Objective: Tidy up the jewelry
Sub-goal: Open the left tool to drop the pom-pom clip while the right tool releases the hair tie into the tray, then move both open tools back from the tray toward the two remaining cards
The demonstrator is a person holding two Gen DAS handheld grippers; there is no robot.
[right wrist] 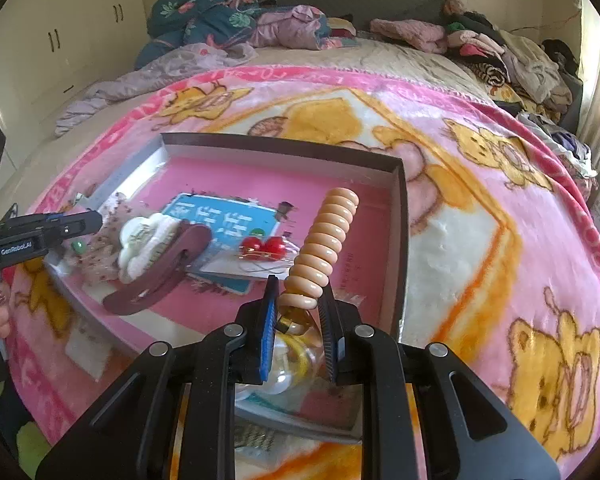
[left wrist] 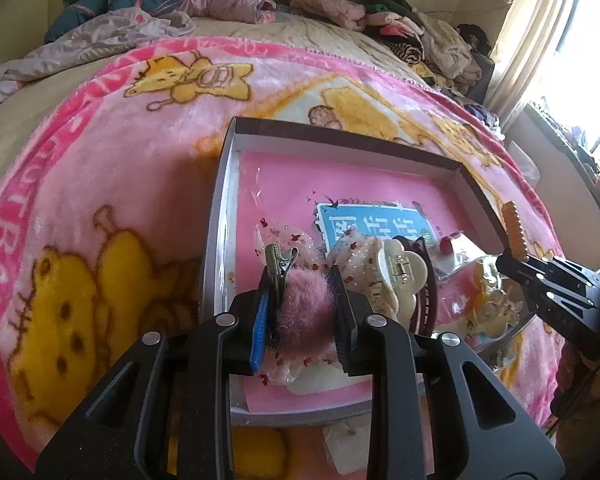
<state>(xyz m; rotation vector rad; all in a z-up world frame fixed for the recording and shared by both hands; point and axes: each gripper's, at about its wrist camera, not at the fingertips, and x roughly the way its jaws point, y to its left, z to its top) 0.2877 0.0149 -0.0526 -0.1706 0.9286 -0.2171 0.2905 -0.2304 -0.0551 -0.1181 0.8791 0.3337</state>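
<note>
A shallow box (left wrist: 216, 216) with a pink floor lies on the bed; it also shows in the right wrist view (right wrist: 400, 216). My left gripper (left wrist: 300, 280) is shut on a pink fluffy pom-pom hair clip (left wrist: 306, 308) with a metal alligator clip (left wrist: 278, 260), low over the box's near end. My right gripper (right wrist: 298, 292) is shut on an orange spiral coil hair tie (right wrist: 324, 240) that stands up over the box; it shows at the right in the left wrist view (left wrist: 514, 230). In the box lie a cream flower claw clip (right wrist: 140, 240), a maroon hair clip (right wrist: 160, 276), red cherry beads (right wrist: 262, 246) and a blue card (right wrist: 220, 220).
The box rests on a pink cartoon-bear blanket (right wrist: 480, 208). Piles of clothes (right wrist: 512, 56) and bedding (right wrist: 204, 20) lie at the far end of the bed. Cupboards (right wrist: 60, 40) stand at the left, a bright window (left wrist: 580, 60) at the right.
</note>
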